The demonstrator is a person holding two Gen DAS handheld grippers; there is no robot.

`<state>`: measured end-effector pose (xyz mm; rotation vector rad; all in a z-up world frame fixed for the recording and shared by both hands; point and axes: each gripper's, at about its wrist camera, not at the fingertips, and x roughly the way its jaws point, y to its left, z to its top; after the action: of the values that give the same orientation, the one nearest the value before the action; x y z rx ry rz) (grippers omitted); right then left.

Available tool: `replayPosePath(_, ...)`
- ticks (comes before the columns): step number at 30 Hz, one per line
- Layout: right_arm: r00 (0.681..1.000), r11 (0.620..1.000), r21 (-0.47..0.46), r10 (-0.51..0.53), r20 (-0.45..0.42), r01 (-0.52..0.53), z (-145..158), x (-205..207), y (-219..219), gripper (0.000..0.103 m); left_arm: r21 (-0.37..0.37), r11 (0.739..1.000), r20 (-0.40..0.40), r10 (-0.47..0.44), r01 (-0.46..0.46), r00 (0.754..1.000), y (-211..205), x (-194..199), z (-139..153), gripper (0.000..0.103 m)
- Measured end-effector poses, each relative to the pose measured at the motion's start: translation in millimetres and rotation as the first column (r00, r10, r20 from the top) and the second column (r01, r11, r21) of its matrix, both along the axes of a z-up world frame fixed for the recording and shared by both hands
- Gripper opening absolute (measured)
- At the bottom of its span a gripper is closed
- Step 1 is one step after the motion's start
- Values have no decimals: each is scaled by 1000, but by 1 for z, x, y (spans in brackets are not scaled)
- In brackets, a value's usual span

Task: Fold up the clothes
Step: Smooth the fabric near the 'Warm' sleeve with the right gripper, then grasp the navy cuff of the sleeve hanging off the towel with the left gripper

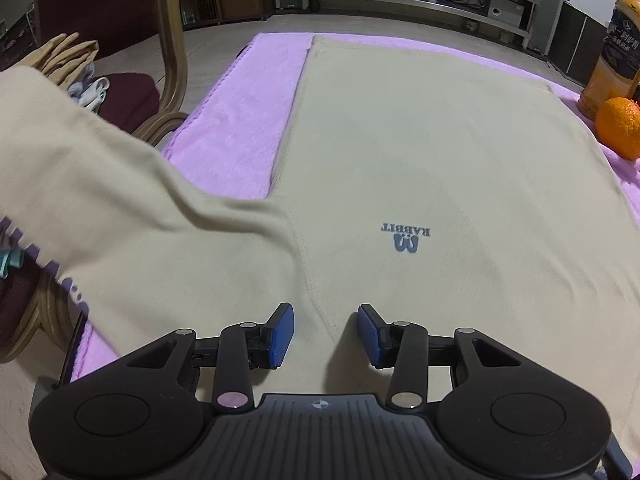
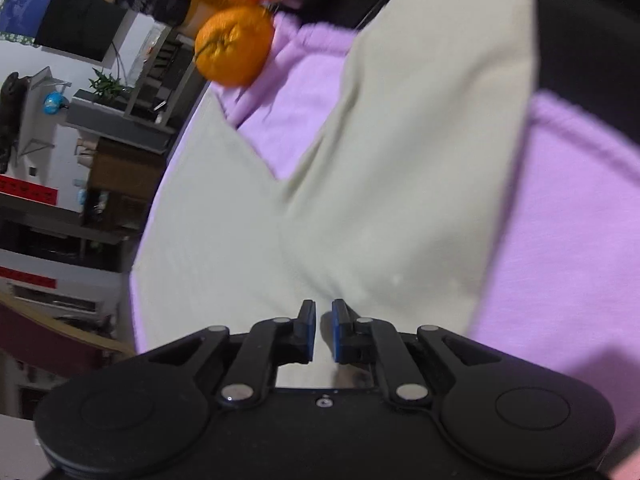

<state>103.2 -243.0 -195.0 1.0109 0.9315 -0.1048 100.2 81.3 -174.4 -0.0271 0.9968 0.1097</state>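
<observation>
The shirt (image 1: 420,152) lies flat on the purple towel (image 1: 240,112) covering the desk, long axis running straight ahead of the left gripper (image 1: 326,336). Left jaws stand apart, straddling the shoulder seam just ahead of the pads. The sleeve (image 1: 100,200) extends left, past the towel edge. The right gripper (image 2: 324,330) has its jaws nearly together with cloth between them; a firm clamp cannot be confirmed. Fabric: beige matte knit, limp. An orange (image 1: 620,128) sits near the right hem.
</observation>
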Motion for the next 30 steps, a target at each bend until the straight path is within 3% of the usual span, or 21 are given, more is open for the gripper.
replayPosePath(1, 1000, 1000, -25, 9, -3, -10, 5, -6, 3, 21, -2, 1000, -5, 1, -1, 1000, 1, -4, 1, 42)
replayPosePath(6, 990, 981, -133, 143, -8, -143, 26, -28, 29, 26, -16, 999, -14, -39, 39, 999, 3, -46, 14, 42)
replayPosePath(8, 977, 958, -190, 215, -11, -213, 35, -35, 40, 36, -89, 995, -20, -40, 38, 999, 9, -68, 17, 38)
replayPosePath(10, 958, 928, -246, 285, -18, -280, 44, -42, 51, 35, -177, 984, -37, -41, 34, 998, 12, -83, 17, 30)
replayPosePath(13, 911, 861, -325, 412, -6, -391, 49, -50, 81, 19, -246, 966, -36, -92, 80, 995, -2, -91, 17, 26)
replayPosePath(17, 847, 788, -378, 531, 17, -487, 52, -53, 119, 18, -152, 960, -8, -238, 234, 971, -50, -89, 10, 25)
replayPosePath(20, 797, 710, -432, 602, -37, -556, 43, -55, 136, 19, -108, 956, -33, -279, 274, 960, -61, -95, 2, 25)
replayPosePath(21, 793, 701, -431, 607, -59, -569, 39, -57, 136, 19, -97, 955, -35, -284, 280, 958, -62, -98, 4, 25)
replayPosePath(24, 790, 701, -414, 608, -78, -580, 42, -65, 130, 18, -119, 956, -60, -275, 267, 959, -52, -99, 8, 27)
replayPosePath(26, 806, 731, -386, 589, -61, -563, 53, -69, 122, 20, -137, 960, -61, -254, 244, 965, -40, -101, 13, 37)
replayPosePath(30, 841, 803, -354, 535, 75, -479, 94, -70, 109, 27, -161, 975, 26, -149, 151, 988, 2, -110, 39, 37)
